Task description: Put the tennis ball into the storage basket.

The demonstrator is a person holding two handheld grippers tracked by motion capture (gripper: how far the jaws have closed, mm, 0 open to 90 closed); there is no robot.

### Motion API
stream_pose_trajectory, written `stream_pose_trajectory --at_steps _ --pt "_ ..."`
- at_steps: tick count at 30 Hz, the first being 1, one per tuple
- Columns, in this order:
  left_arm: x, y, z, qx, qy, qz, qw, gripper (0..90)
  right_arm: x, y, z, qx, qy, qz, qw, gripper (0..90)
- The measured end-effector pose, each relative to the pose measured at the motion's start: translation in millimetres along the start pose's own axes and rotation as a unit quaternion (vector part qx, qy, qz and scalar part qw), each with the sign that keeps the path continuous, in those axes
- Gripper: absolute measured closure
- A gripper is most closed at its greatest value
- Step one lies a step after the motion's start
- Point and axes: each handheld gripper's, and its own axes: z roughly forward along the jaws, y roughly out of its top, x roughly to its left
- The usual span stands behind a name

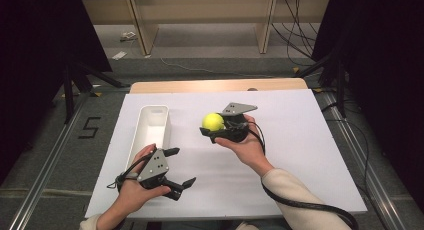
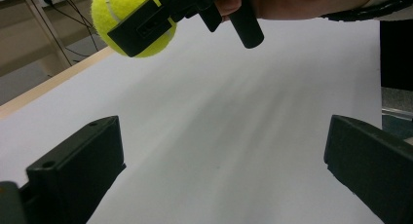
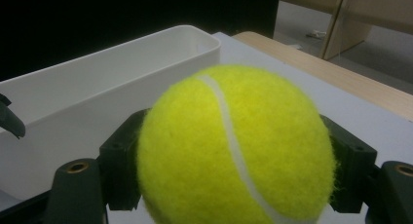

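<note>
Sitting between fingers [image 3: 117, 175] (clamped): ball [image 3: 236, 148]

Tennis ball [image 3: 236, 148] in right gripper view: lower edge cut off at frame bottom, sides hidden behind black jaws. In left gripper view, ball [image 2: 114, 9] cut by top edge, partly covered by jaw. White tray [image 3: 112, 78] runs out of frame at left. Left hand-held gripper [image 1: 176, 166]: palm side hidden under hand at lower left of high view. Bench [image 1: 300, 140] surface streaked with blur in left gripper view.
</note>
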Motion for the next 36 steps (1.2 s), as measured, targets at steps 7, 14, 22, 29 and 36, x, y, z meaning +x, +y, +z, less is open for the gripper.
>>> stream_pose_trajectory --at_steps 7,14,22,29,36 --pt "0.1 0.0 0.0 0.000 0.000 0.000 1.0000 0.4 1.0 1.1 0.9 0.000 0.001 0.001 1.0000 26.2" --pt "0.1 0.0 -0.1 0.000 0.000 0.000 1.0000 0.4 2.3 2.6 2.4 -0.001 0.002 0.000 1.0000 26.2" --pt "0.2 -0.1 -0.1 0.001 0.001 0.001 1.0000 0.4 3.7 3.8 4.3 -0.002 0.005 -0.003 1.0000 26.2" --pt "0.3 -0.1 -0.2 0.000 0.000 0.000 1.0000 0.4 5.7 5.6 5.3 -0.004 0.006 -0.004 1.0000 26.2" --pt "0.5 -0.2 -0.3 0.001 0.000 0.000 1.0000 0.4 7.6 7.4 6.4 -0.006 0.008 -0.007 0.9999 26.2"
